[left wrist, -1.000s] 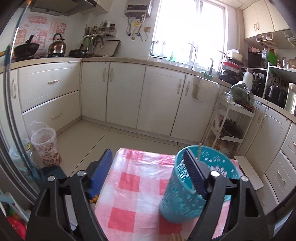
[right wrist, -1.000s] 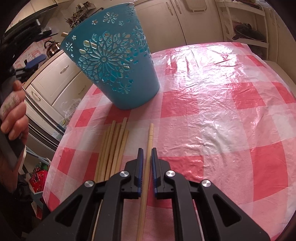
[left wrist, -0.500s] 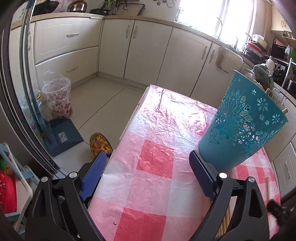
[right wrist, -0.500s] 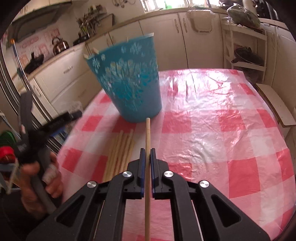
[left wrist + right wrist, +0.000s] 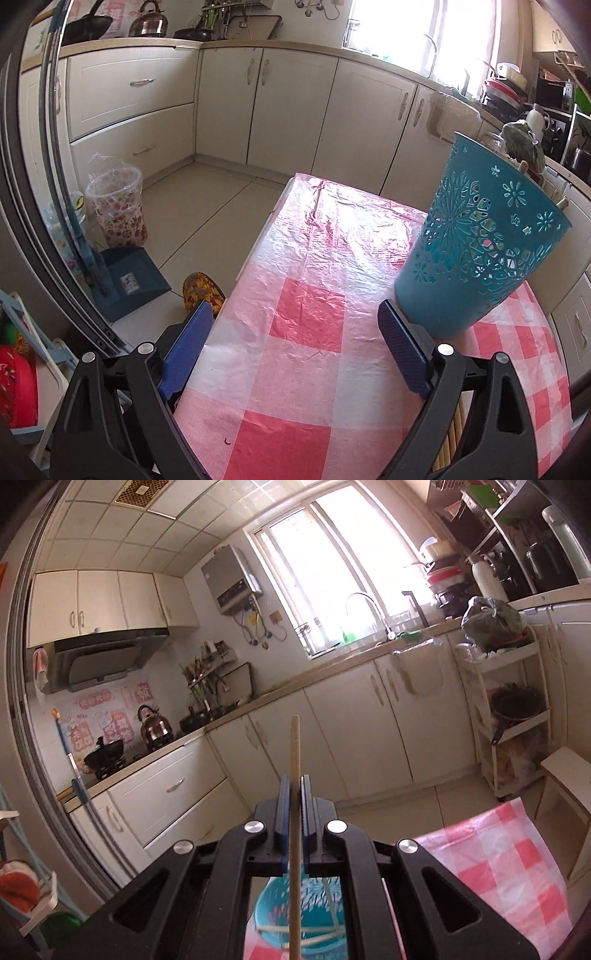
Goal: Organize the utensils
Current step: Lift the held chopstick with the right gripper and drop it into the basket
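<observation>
Your right gripper (image 5: pixel 294 794) clamps one chopstick (image 5: pixel 294 760) — the teal basket (image 5: pixel 314 912) below holds several; your left gripper (image 5: pixel 295 332) gapes empty.

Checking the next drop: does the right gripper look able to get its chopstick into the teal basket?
Probably yes: the right gripper grips the chopstick above the teal basket, whose mouth looks open; chopsticks already inside leave room.

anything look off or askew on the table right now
Nothing spilled or damaged. The teal basket appears to lean, but that may be fisheye distortion. A few chopsticks lie loose on the checked tablecloth, not yet in it. The right gripper holds one chopstick above the basket.
</observation>
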`<state>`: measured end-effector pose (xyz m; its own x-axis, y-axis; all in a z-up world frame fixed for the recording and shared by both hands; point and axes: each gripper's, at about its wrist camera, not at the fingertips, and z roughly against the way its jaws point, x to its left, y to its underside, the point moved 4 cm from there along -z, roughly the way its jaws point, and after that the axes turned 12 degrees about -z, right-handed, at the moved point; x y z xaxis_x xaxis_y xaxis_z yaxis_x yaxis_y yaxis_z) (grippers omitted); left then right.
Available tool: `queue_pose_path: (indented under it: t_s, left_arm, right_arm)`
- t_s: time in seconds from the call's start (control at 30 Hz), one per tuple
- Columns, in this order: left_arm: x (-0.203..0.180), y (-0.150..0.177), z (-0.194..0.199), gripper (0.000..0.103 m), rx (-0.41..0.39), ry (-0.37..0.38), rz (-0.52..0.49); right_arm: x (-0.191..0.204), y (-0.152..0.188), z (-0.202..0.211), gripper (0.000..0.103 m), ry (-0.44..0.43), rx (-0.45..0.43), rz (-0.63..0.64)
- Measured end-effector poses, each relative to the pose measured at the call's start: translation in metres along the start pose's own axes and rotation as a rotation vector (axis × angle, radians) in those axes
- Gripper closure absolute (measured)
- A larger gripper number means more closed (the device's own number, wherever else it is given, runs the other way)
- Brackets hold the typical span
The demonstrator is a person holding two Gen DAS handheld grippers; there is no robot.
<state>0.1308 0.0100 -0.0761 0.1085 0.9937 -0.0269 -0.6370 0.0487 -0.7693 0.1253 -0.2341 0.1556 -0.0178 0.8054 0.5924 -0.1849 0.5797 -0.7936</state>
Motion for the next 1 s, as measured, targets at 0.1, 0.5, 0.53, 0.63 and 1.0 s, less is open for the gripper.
queue_pose_path:
  t_s: [0.1,0.5,0.53,0.63,1.0]
  left_arm:
    - [0.001,0.001,-0.001,0.016,0.001,0.011,0.010]
    - [0.002,0.002,0.000,0.016,-0.007,0.021,0.014]
    - [0.002,0.002,0.000,0.016,-0.005,0.021,0.015]
    - [0.002,0.002,-0.002,0.016,-0.001,0.020,0.016]
    - [0.002,0.002,-0.002,0.012,0.001,0.016,0.020]
  right_arm:
    - [-0.009,-0.001,-0.021,0.097,0.052,-0.050,-0.009]
    - [-0.030,0.042,-0.040,0.096,0.125,0.067,0.061]
    - [-0.029,0.045,-0.036,0.096,0.119,0.077,0.073]
    - [-0.024,0.049,-0.019,0.086,0.108,0.087,0.105]
    - [-0.054,0.164,0.081,0.077,0.206,0.391,0.140]
